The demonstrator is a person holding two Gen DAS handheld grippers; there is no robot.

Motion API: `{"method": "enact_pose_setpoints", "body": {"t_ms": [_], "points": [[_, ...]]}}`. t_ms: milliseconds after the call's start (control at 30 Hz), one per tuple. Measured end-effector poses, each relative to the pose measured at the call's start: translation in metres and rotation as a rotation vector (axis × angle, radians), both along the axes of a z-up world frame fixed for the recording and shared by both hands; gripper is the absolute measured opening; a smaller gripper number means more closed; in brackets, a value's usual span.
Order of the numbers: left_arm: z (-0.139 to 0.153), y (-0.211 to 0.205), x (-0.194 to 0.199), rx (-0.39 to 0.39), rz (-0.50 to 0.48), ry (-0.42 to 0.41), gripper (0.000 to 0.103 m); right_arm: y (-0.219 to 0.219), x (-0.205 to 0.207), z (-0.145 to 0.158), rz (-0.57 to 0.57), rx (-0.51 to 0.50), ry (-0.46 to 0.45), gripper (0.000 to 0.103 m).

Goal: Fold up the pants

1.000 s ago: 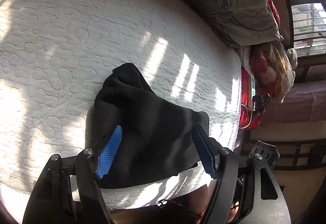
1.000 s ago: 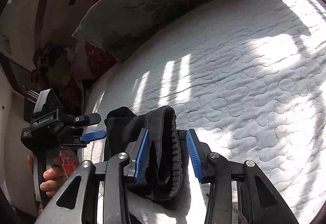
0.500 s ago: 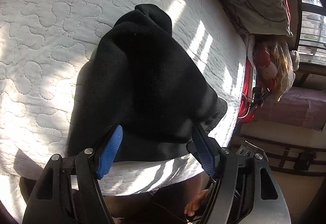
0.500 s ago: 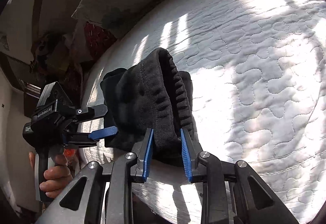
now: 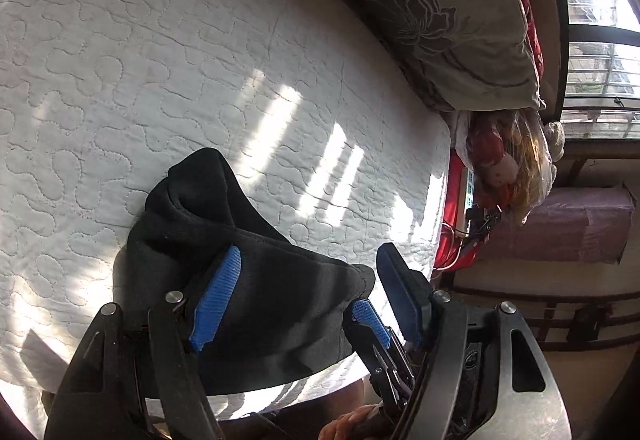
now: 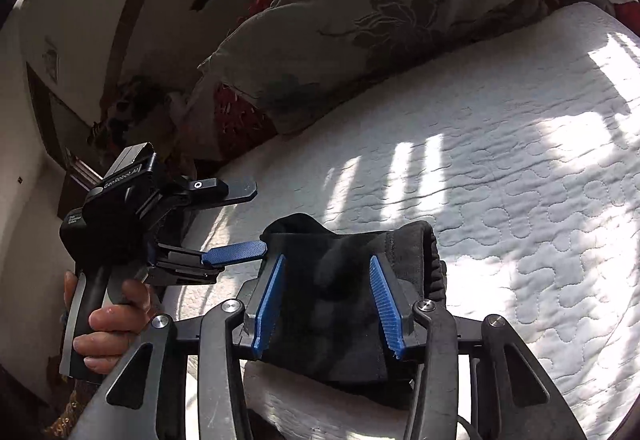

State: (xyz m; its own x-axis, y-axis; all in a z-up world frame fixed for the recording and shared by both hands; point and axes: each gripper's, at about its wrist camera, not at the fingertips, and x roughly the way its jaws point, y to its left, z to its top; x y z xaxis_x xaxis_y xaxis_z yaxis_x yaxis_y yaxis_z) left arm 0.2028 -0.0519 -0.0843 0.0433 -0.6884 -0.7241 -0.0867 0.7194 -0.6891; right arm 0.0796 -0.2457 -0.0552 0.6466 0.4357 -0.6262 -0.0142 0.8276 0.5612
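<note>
**Black pants bundled at near edge of bed**

Seen from the left wrist: left gripper (image 5: 308,290) poised over the pants (image 5: 256,304), jaws standing wide apart, nothing clamped between the ribbed blue pads, cloth merely lying beneath them. Pants heaped in a thick, soft black bundle at the near edge of the bed (image 5: 168,52), one rounded end humped toward the middle of the mattress. Just right of the bundle, a blue pad of the right gripper (image 5: 370,322). Seen from the right wrist: a hand (image 6: 108,324) gripping the left tool's handle off the bed's near left corner; right gripper (image 6: 326,304) with jaws opening, fleecy fabric and ribbed elastic waistband (image 6: 430,264) lying between them, pads not pressing on it.

Risk, judged from here: bundle sitting close to the mattress edge, so a careless nudge likely to slide it off; loose, springy layers liable to unroll once released. Bed cover white, quilted in meandering stitches, striped with sunlight; floral pillow (image 6: 360,24) along the far edge.
</note>
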Motion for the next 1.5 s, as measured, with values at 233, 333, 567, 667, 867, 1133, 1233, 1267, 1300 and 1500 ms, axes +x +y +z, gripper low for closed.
{"method": "enact_pose_setpoints", "body": {"t_ms": [233, 333, 567, 667, 867, 1133, 1233, 1267, 1300, 1500], "points": [[-0.002, 0.003, 0.005, -0.042, -0.012, 0.039, 0.068, -0.019, 0.006, -0.018, -0.008, 0.023, 0.074, 0.020], [0.024, 0.012, -0.023, -0.017, -0.067, -0.053, 0.069, -0.027, -0.018, 0.005, 0.019, 0.069, 0.011, 0.026], [-0.016, 0.000, -0.080, 0.190, -0.170, -0.083, 0.070, -0.002, -0.035, -0.037, 0.065, -0.110, 0.122, 0.029], [0.005, -0.004, -0.088, 0.239, -0.175, -0.157, 0.070, -0.012, -0.034, -0.023, 0.047, -0.034, 0.126, 0.029], [0.050, 0.001, -0.119, 0.444, -0.149, -0.372, 0.070, -0.044, -0.057, 0.011, -0.020, 0.053, 0.113, 0.076], [0.056, 0.018, -0.147, 0.584, -0.067, -0.487, 0.070, -0.063, -0.076, -0.020, -0.162, 0.129, 0.332, 0.084], [0.057, 0.028, -0.155, 0.614, -0.011, -0.530, 0.070, -0.065, -0.082, -0.027, -0.215, 0.112, 0.390, 0.088], [0.058, 0.031, -0.157, 0.611, 0.010, -0.541, 0.070, -0.066, -0.084, -0.028, -0.225, 0.104, 0.406, 0.088], [0.059, 0.035, -0.159, 0.603, 0.024, -0.550, 0.070, -0.067, -0.086, -0.028, -0.233, 0.090, 0.423, 0.088], [0.060, 0.045, -0.162, 0.614, 0.041, -0.573, 0.070, -0.066, -0.087, -0.016, -0.233, -0.005, 0.439, 0.088]]}}
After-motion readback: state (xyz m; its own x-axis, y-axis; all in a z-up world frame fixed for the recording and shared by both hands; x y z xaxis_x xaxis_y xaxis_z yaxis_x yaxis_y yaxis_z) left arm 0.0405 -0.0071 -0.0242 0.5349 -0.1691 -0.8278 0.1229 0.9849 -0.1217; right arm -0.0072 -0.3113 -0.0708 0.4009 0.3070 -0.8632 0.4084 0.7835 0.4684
